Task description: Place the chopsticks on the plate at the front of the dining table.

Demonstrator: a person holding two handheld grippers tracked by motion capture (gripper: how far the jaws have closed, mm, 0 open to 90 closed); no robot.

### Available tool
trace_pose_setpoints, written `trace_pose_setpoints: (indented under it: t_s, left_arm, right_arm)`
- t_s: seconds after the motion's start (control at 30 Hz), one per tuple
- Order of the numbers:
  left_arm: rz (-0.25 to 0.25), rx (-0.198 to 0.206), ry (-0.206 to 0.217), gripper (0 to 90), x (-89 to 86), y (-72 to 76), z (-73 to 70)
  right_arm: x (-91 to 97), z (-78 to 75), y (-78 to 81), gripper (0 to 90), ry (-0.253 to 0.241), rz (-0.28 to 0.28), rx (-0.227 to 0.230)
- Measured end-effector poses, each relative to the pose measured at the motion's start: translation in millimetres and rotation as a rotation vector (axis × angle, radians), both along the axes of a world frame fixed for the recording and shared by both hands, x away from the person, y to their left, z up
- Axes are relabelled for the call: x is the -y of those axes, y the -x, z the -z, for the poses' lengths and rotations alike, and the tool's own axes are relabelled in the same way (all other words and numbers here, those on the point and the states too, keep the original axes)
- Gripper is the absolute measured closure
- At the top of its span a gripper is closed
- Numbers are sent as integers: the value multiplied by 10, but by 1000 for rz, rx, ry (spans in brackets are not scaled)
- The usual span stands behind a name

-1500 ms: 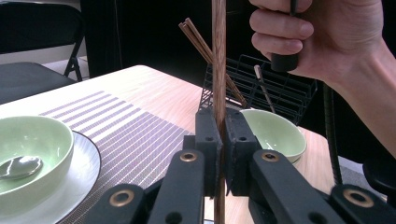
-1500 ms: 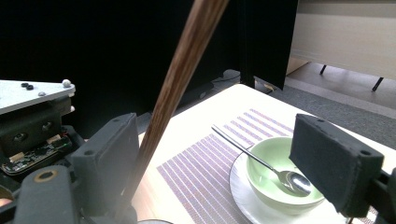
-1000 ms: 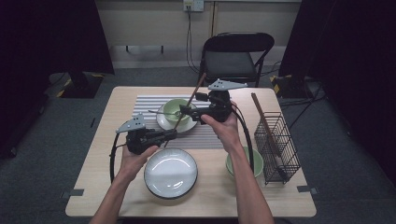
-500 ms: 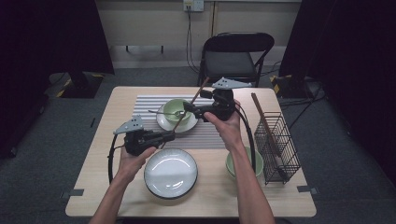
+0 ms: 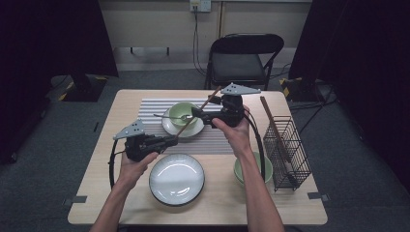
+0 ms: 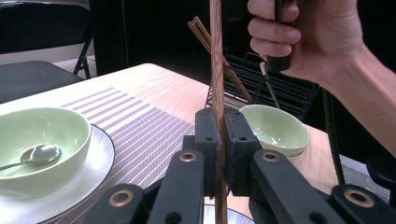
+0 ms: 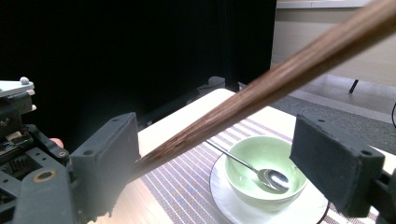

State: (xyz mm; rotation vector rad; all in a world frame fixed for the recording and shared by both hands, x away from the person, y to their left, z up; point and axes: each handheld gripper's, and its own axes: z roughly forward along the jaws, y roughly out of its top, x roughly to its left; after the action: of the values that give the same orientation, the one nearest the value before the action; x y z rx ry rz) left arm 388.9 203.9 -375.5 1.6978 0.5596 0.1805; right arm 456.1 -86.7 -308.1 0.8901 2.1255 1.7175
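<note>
Little has shifted since the earlier frame: both hands sit where they were, the chopstick (image 5: 196, 117) slanting between them above the striped mat (image 5: 150, 108). Left gripper (image 6: 220, 140) is clamped on its lower end; the right gripper (image 7: 229, 163) stands wide open, the stick crossing between its jaws, against one and clear of the other. I judge the handover needs the right to close squarely before the left releases.
</note>
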Motion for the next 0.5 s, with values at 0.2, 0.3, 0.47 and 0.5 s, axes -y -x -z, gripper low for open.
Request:
trace_pose_setpoints:
  t_s: [0.2,0.3,0.47,0.5]
  left_arm:
    - [-4,10,16,858,-53,7,-43]
    - [-1,7,25,859,-74,5,-50]
    - [-5,12,19,859,-105,34,-53]
    - [-10,18,7,858,-120,49,-53]
  right_arm:
    - [24,37,-11,151,2,14,-5]
    - [37,46,-10,152,-14,27,2]
    - [42,35,-15,150,-20,29,7]
    - [49,31,-14,154,-20,34,10]
